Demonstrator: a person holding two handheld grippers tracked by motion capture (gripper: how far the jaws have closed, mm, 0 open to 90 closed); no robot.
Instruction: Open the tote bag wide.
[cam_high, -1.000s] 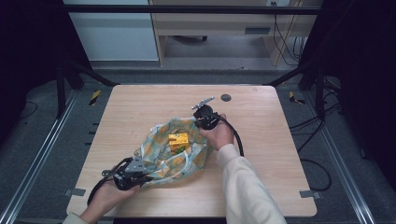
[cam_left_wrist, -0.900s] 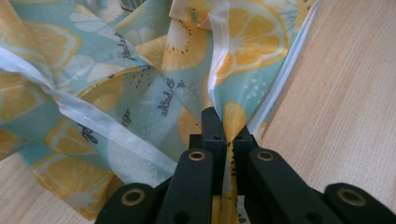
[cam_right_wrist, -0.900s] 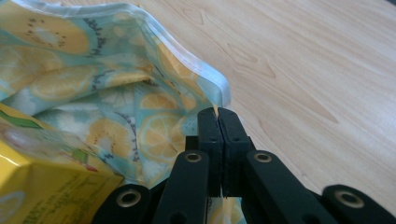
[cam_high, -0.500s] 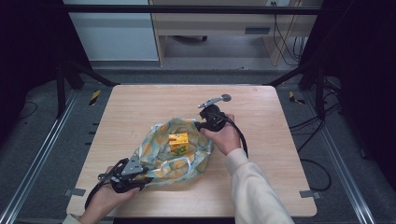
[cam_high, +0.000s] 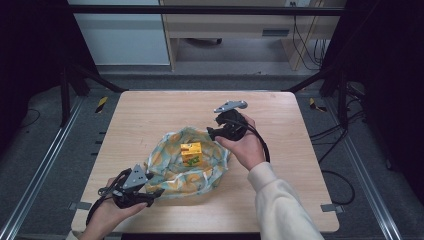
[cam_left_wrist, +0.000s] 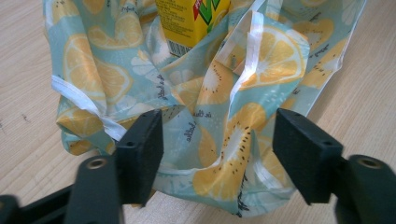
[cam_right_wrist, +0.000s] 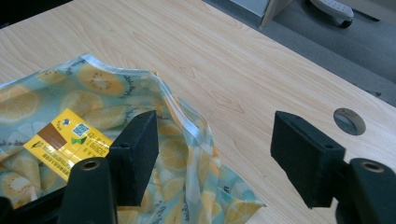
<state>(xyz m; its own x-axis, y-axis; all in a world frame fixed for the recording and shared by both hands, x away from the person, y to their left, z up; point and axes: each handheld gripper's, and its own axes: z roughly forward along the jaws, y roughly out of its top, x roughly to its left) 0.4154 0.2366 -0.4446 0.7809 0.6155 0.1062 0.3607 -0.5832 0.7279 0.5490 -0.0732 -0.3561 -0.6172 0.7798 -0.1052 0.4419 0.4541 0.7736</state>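
Left tongs (cam_high: 150, 192) at the near edge of the tabletop (cam_high: 150, 115), jaws spread wide, gripping nothing; crumpled near corner of the bag (cam_left_wrist: 205, 116) lies between them. Bag is thin glossy plastic, pale teal with orange-slice print and white seams, lying open mid-tabletop. Yellow rectangular drink carton (cam_high: 191, 152) sits inside it. Right tongs (cam_high: 212, 134) at the bag's far rim, jaws wide apart, empty. Light wood-grain tabletop has a round grey hole cap (cam_right_wrist: 349, 121) beyond.

Black hand-held gripper (cam_high: 220, 131), grey three-cornered plate (cam_high: 230, 106), black cable; cream sleeve (cam_high: 285, 205).
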